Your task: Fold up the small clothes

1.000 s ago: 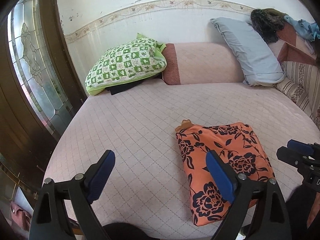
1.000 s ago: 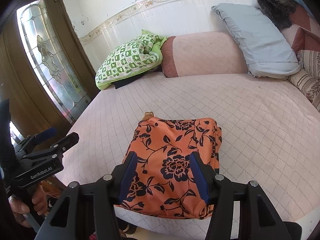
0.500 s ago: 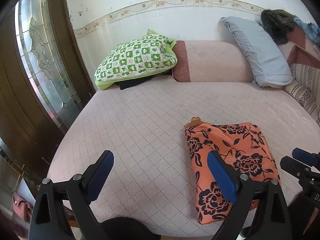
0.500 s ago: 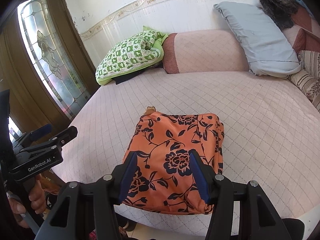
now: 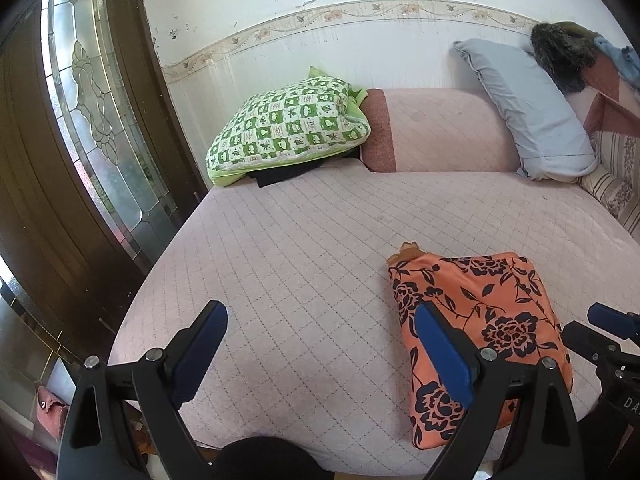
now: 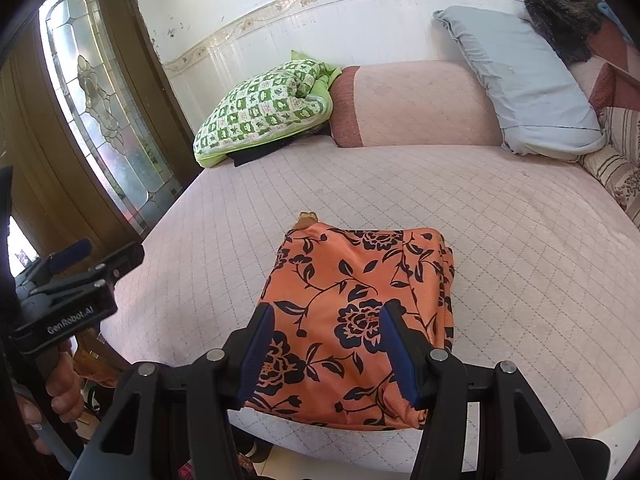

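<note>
A folded orange garment (image 5: 484, 320) (image 6: 360, 280) with a dark flower print lies flat as a rectangle near the front edge of the pink quilted bed (image 5: 312, 240) (image 6: 520, 240). My right gripper (image 6: 328, 310) hovers over the garment's near edge, open, its blue pads clear of the cloth. My left gripper (image 5: 320, 310) stands open to the left of the garment over bare quilt, with nothing between its fingers. In the right wrist view the left gripper (image 6: 104, 252) shows at the left edge, held by a hand (image 6: 60, 384). The right gripper's fingertips (image 5: 600, 328) show at the right edge of the left wrist view.
At the head of the bed lie a green checked pillow (image 5: 288, 128), a pink bolster (image 5: 436, 132) and a grey-blue pillow (image 5: 528, 108). A dark wooden door with a leaded glass panel (image 5: 100, 120) stands at the left. Striped bedding (image 5: 616, 176) lies at the right.
The left wrist view has swung slightly, so the garment sits further right in it. Both grippers keep the same opening. The garment lies as before.
</note>
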Demonstrator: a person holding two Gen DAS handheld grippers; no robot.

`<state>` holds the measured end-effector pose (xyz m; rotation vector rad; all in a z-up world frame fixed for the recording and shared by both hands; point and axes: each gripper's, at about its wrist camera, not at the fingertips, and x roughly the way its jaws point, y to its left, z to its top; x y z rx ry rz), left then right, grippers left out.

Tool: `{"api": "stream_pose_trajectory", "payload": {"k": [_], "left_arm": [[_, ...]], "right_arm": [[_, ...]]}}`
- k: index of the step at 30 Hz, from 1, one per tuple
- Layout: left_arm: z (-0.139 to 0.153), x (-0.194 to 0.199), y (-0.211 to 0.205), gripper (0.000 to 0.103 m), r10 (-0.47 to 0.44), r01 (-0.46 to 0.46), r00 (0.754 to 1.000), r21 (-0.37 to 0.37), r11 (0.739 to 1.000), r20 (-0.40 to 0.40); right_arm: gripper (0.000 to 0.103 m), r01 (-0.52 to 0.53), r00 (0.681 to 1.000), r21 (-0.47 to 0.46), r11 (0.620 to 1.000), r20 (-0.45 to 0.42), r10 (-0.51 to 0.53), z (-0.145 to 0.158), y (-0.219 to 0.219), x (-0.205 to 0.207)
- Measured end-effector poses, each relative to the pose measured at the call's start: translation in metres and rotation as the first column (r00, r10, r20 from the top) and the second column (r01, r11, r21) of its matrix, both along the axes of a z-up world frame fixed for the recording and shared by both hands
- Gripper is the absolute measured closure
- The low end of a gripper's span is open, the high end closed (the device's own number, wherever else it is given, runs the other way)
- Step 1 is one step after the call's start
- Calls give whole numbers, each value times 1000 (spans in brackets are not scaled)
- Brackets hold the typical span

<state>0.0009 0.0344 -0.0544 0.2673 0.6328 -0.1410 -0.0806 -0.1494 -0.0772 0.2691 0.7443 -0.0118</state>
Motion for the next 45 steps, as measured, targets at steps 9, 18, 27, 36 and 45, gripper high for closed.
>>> {"api": "stream_pose_trajectory", "payload": {"k": [9,18,27,36,45], "left_arm": [[2,0,3,8,10,-10,1000,-2,1000,10],[7,-3,2,8,-10,10,1000,-18,1000,12],[11,-8,2,8,-39,39,999,-23,999,20],[14,-11,4,8,-55,56,998,-29,998,22],[12,-10,2,8,-74,75,997,-38,996,10]], "right_arm": [[45,-6,1000,-1,1000,3,6,0,2,0],[45,-5,1000,-3,1000,12,5,3,0,0],[45,-7,1000,-6,1000,5,7,2,-1,1],[45,-16,1000,-16,1000,-1,16,-2,4,3],[45,-26,1000,-17,1000,-1,26,-4,7,3]]}}
